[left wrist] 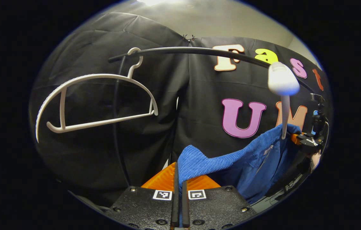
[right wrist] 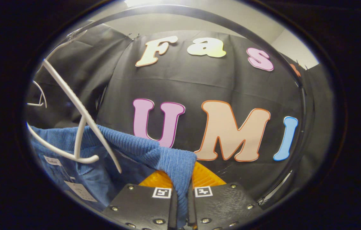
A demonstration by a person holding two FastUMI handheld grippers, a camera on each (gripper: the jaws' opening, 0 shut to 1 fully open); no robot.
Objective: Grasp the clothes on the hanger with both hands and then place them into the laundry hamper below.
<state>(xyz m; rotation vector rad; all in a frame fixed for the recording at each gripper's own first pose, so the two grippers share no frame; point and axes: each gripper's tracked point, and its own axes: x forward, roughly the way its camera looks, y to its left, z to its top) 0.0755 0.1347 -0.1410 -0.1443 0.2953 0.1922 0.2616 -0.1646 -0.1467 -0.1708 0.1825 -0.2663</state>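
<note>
Now my left gripper [left wrist: 179, 179] pinches the blue garment [left wrist: 247, 159] at lower centre; my right gripper [right wrist: 182, 188] clamps its other corner, below a white hanger [right wrist: 78, 127].

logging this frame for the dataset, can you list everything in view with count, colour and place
garment: 1, blue, stretched between both grippers, partly on a hanger
hangers: 2, white; empty one hooked on the rail, other at the garment
rail: 1, black, overhead
tags: 2, pale, inside the garment
wall: black cloth, behind
left gripper: shut on the garment's edge
right gripper: shut on the garment's other edge
</note>
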